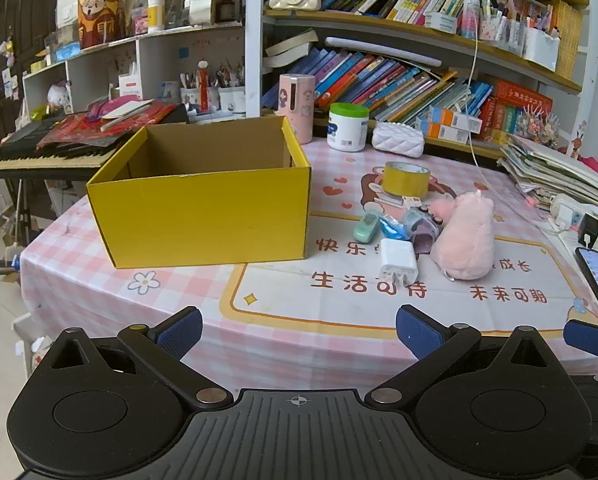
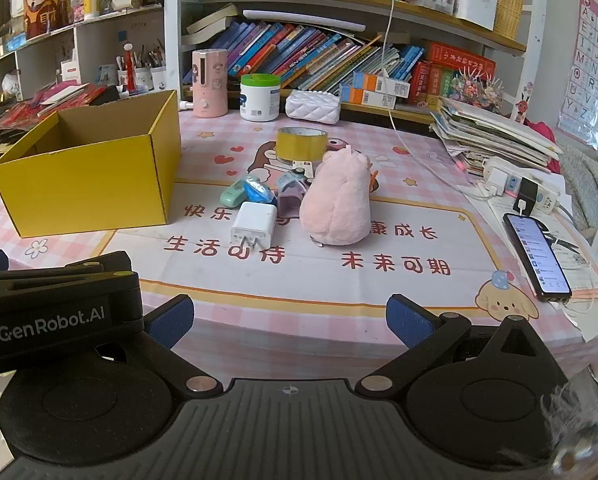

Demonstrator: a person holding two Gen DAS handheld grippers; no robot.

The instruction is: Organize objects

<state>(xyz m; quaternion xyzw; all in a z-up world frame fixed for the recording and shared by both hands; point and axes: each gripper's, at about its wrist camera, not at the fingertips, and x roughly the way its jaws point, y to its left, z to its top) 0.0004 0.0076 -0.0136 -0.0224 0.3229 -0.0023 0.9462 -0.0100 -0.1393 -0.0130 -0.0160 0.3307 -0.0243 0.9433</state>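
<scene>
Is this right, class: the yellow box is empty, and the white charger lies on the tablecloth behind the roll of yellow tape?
Not quite. The white charger lies in front of the roll of yellow tape, nearer the grippers, as the right wrist view shows. The rest holds: what shows of the yellow box inside is empty, and the charger is on the tablecloth.

Soft, even daylight; sharp centres, bent edges.

Both wrist views are bright and flat, with only faint shadows under the yellow box (image 1: 203, 216) and the pink plush (image 2: 337, 204). Fisheye curvature bows the bookshelves (image 1: 419, 28) and darkens the corners. The lower right of the right view is smeared, perhaps by something close to the lens.
</scene>
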